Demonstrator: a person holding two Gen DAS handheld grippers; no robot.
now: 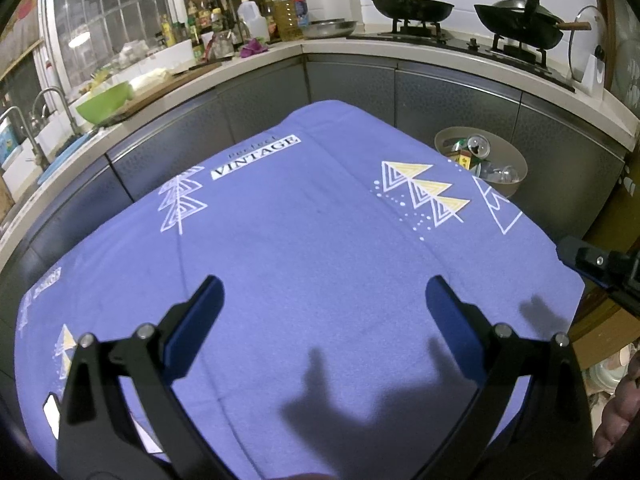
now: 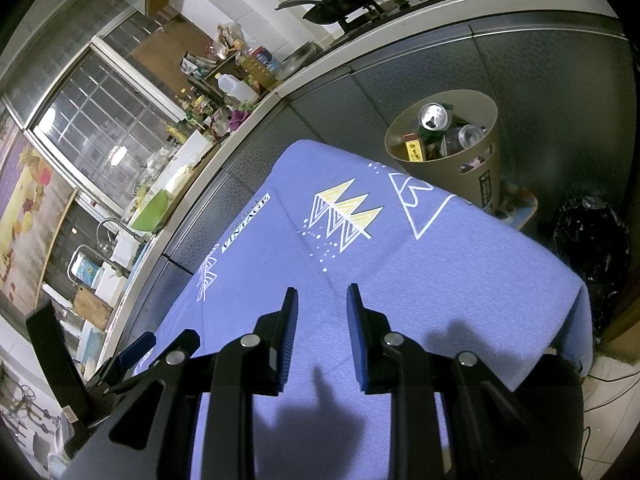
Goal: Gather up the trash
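Note:
A beige waste bin (image 1: 511, 189) (image 2: 448, 178) stands past the far right corner of the table. It holds a silver can (image 1: 478, 146) (image 2: 433, 115), a yellow and red carton (image 2: 414, 148) and other crushed packaging. The table's blue printed cloth (image 1: 320, 220) (image 2: 400, 280) lies bare, with no loose trash on it. My left gripper (image 1: 325, 282) hovers over the near part of the cloth, jaws wide open and empty. My right gripper (image 2: 322, 289) hangs over the cloth's right side with a narrow gap between its pads and nothing in it. Each gripper shows at the edge of the other's view (image 1: 592, 264) (image 2: 136, 346).
A grey kitchen counter (image 1: 400, 46) wraps round behind the table, with two woks (image 1: 412, 6) on the hob, bottles, a green bowl (image 1: 106, 102) and a sink tap (image 1: 52, 100). A black bin bag (image 2: 588, 240) sits on the floor to the right of the table.

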